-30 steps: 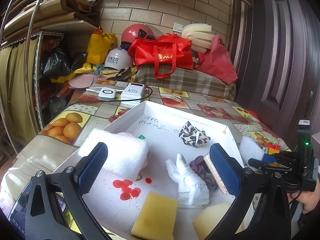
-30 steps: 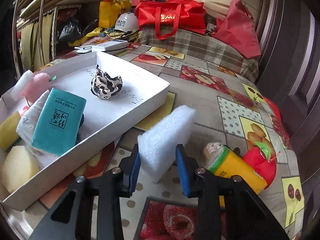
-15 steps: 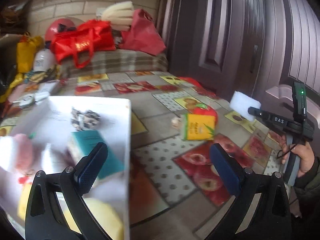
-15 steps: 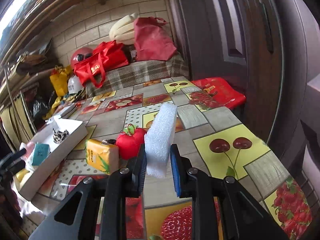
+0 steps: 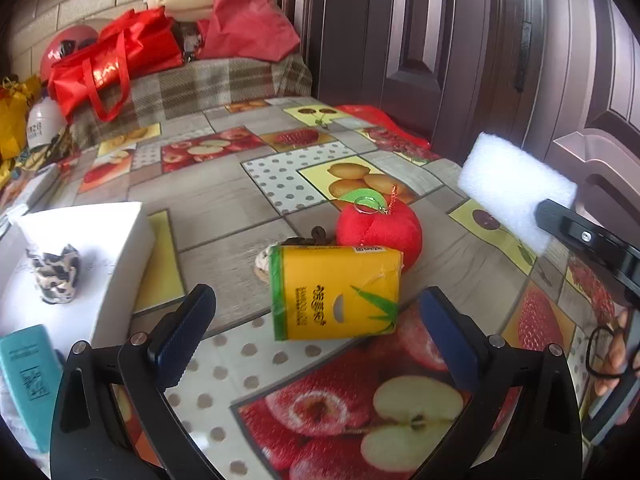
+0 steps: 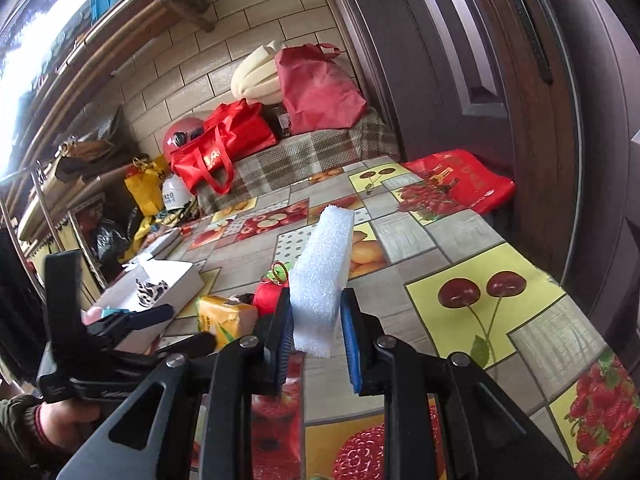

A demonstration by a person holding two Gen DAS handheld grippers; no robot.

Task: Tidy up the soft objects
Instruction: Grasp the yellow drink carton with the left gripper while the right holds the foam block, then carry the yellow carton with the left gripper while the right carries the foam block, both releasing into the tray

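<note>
While the left gripper (image 5: 316, 330) hangs with its jaws spread wide and nothing between them, the white tray (image 5: 124, 264) sits off to its left, holding a black-and-white patterned scrunchie (image 5: 56, 276) and, nearer the camera, a teal tissue pack (image 5: 28, 380). Straight ahead of the open fingers lies the yellow tissue pack (image 5: 336, 292) on the fruit-print tablecloth (image 5: 224, 208), flat on its side, and right behind it, touching, sits the red plush apple (image 5: 380, 228) with a gold ring on top. Something small and pale peeks out at the pack's far left corner, too hidden to name. Over to the right, the right gripper (image 6: 316, 336) is pinching the white foam block (image 6: 324, 276) by its near end, and the block juts forward and up, clear of the table. A hand (image 6: 60, 416) shows at the lower left of the right wrist view, wrapped round the other tool's handle.
</note>
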